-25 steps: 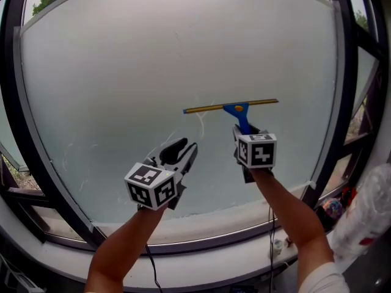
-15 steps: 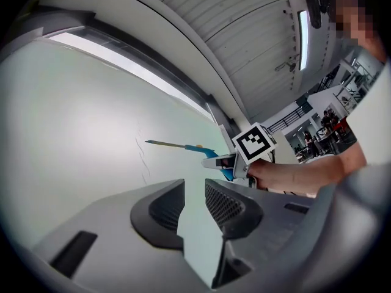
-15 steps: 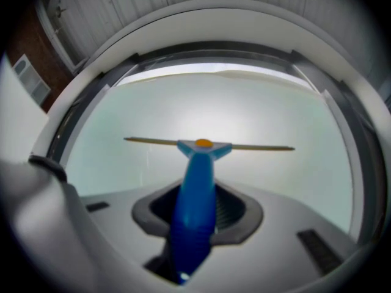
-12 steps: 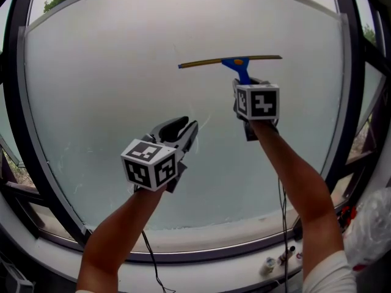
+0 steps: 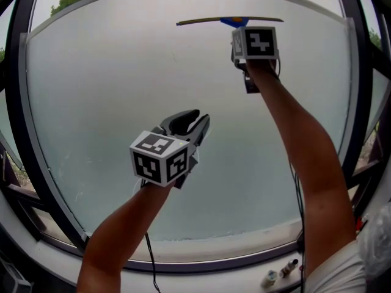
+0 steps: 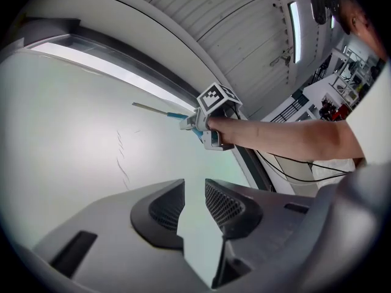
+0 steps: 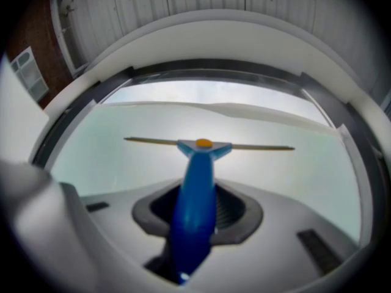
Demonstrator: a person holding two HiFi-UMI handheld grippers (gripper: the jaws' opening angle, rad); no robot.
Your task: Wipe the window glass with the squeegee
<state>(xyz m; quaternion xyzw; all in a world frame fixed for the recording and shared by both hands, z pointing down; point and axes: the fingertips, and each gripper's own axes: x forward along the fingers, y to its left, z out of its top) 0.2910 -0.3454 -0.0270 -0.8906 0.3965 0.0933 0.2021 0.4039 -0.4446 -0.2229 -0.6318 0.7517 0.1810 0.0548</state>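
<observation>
Squeegee high on the window glass, blade level.
Squeegee (image 5: 229, 21) sits at the top centre-right of the head view, near the pane's upper edge. Its thin brass-coloured blade bar runs left to right, and the glossy blue plastic handle with an orange dot points down into the right claw (image 7: 198, 201), which pinches the handle. Window glass (image 5: 122, 96) is frosted, pale grey-green, inside a dark frame (image 5: 17, 121). Left claw (image 5: 190, 124) is centre-left, jaws part spread and just been closing, nothing between, pads dark mesh.
</observation>
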